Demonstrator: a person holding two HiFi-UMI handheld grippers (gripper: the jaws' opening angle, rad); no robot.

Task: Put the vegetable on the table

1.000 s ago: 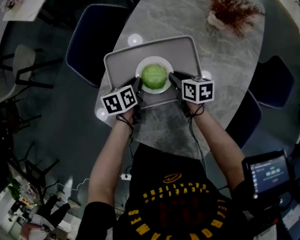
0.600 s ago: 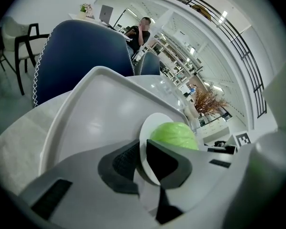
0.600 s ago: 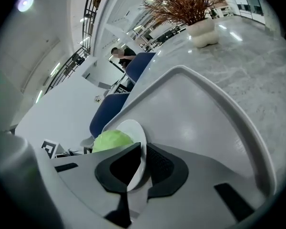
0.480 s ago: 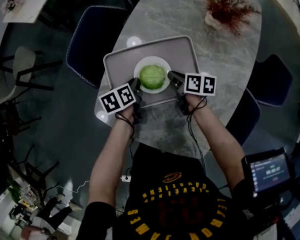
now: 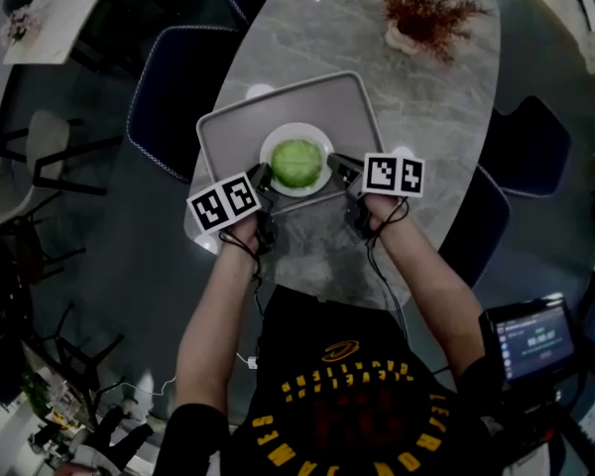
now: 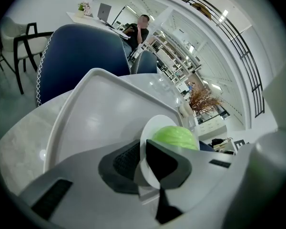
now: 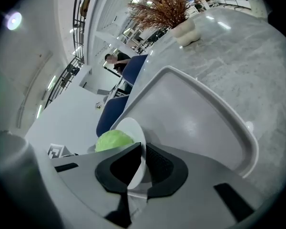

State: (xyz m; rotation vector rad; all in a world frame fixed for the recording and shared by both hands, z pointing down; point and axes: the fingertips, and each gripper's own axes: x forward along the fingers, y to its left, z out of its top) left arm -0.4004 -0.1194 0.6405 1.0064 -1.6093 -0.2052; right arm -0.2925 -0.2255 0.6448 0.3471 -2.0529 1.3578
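On the surface (image 5: pixel 426 97): one grey tray (image 5: pixel 352 107), lying near the person's edge, and one pot of dry reddish twigs (image 5: pixel 421 8) well apart at the far end.
On the tray: one white plate (image 5: pixel 271 153), towards the near rim; whether it rests on the tray or hangs just above it cannot be told.
Vegetable (image 5: pixel 296 162): one round, pale-green head, like a cabbage, sitting in the middle of the plate, between the two grippers.
Left gripper (image 6: pixel 144 159): at the plate's left side; its two dark fingers (image 6: pixel 124 163) are clamped on the plate's thin white rim, one on each face.
Right gripper (image 7: pixel 140 156): at the plate's right side; its two fingers (image 7: pixel 164 168) likewise pinch the rim, with the green head showing just past them.
Marker cubes: two, one on each gripper, the left cube (image 5: pixel 223 203) and the right cube (image 5: pixel 394 175), both near the tray's front edge.
Arms: two, bare forearms reaching forward from a dark shirt with yellow print.
Chairs: four dark-blue ones show round the surface in the head view, one at the left (image 5: pixel 169 82), one at the top, two at the right.
Screen (image 5: pixel 531 340): one, lit, at the lower right, off the surface.
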